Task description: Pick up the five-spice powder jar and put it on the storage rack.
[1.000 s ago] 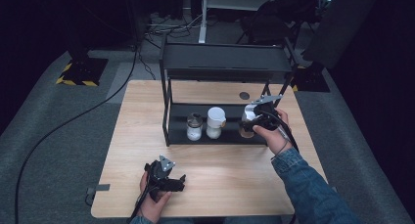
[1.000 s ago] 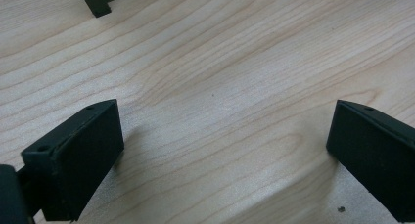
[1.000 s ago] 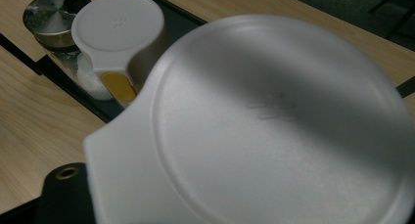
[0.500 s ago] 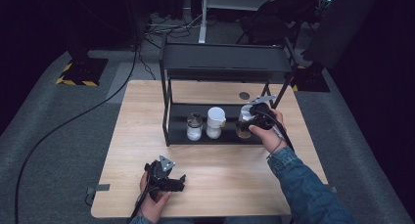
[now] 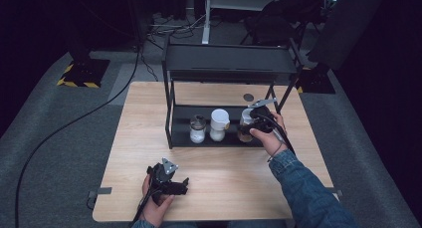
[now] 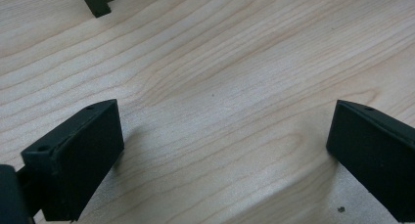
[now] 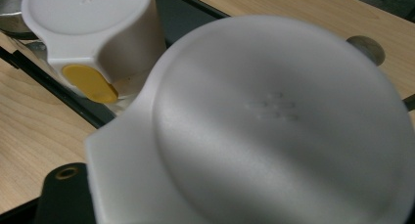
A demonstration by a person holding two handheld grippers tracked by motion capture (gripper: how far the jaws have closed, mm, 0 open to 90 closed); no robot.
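Observation:
My right gripper is shut on a jar with a white lid and brownish contents, at the right end of the lower shelf of a black rack. In the right gripper view that lid looms very close, and one black jaw shows at the bottom left. Beside it stands a white jar with a yellow tab. Left of that is a small glass jar with white contents. My left gripper rests open on the wooden table near its front edge, with bare wood between its jaws.
The rack's upper shelf hangs over the jars, and its posts stand at both ends. A small dark round disc sits in the tabletop behind the rack. Cables run over the grey floor to the left and behind.
My right gripper has carried the brown jar a little left and deeper into the lower shelf, closer to the white jar. The left gripper has stayed put.

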